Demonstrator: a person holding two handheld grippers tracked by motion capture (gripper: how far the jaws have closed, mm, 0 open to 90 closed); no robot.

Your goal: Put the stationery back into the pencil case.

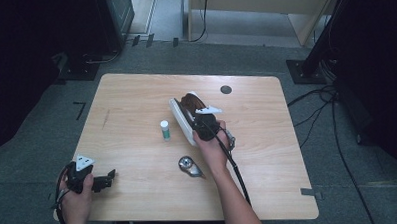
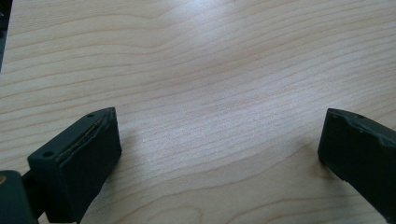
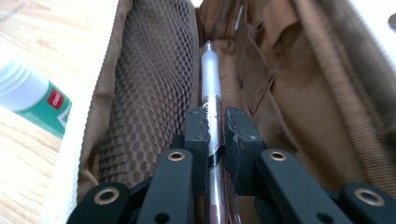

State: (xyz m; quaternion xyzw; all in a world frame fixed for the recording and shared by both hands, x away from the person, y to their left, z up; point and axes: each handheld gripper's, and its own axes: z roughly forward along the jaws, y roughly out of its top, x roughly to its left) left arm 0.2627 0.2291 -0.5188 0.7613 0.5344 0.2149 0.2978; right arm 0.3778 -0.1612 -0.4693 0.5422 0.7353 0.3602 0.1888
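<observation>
Pale wooden worktop (image 1: 137, 124) bearing an open pencil case (image 3: 154, 88). The right gripper (image 3: 215, 123), fingers pinching a silver pen (image 3: 211, 74), holds it inside the case's mouth; release should follow only once the pen lies along the lining. Left gripper (image 2: 219, 140) rests with fingers spread, holding nothing.

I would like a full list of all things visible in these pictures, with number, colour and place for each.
Silver pen: one, silver, clamped in the right gripper, tip inside the pouch.
White fabric pouch with brown lining: one, open, table centre.
Glue stick with green label: one, white and green, upright left of the pouch.
Shiny metal object: one, silver, near the front edge.
Wooden table: one, light wood.
Left gripper: one, black, open, over bare wood.
Right gripper: one, black, shut on the pen.
</observation>
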